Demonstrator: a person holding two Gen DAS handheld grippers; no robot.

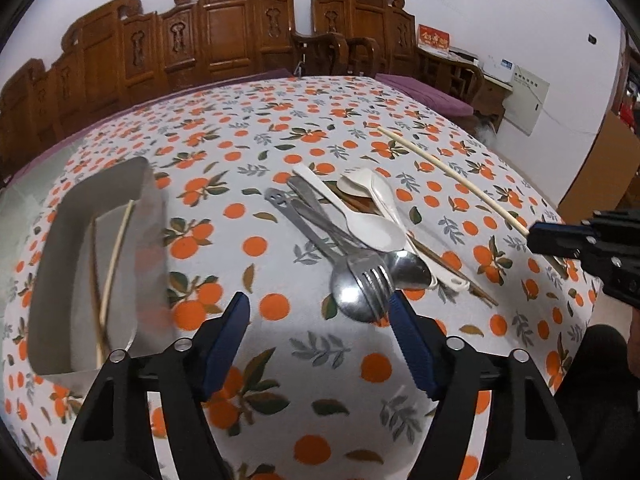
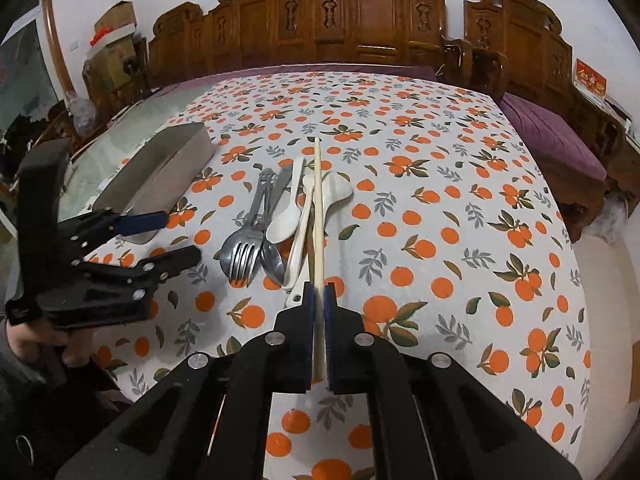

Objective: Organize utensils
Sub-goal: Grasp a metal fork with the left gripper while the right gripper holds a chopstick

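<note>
A pile of utensils lies mid-table: a steel fork (image 1: 370, 280), steel spoons (image 1: 412, 268), white plastic spoons (image 1: 360, 220) and dark chopsticks under them. My left gripper (image 1: 318, 304) stands open just short of the fork's tines, with only tablecloth between its fingers. My right gripper (image 2: 319, 290) is shut on a pale chopstick (image 2: 318, 200), which points away over the pile (image 2: 272, 224). In the left wrist view that chopstick (image 1: 452, 176) slants up from the right gripper (image 1: 560, 240). A metal tray (image 1: 152, 200) at the left holds a pale chopstick (image 1: 116, 256) and a dark one.
The orange-print tablecloth (image 2: 440, 200) covers the table. The tray (image 2: 160, 172) sits by its left edge, next to the left gripper (image 2: 172, 240). Carved wooden seating (image 2: 360, 20) with a purple cushion (image 2: 552, 140) lines the far and right sides. Cardboard boxes (image 2: 116, 28) stand at back left.
</note>
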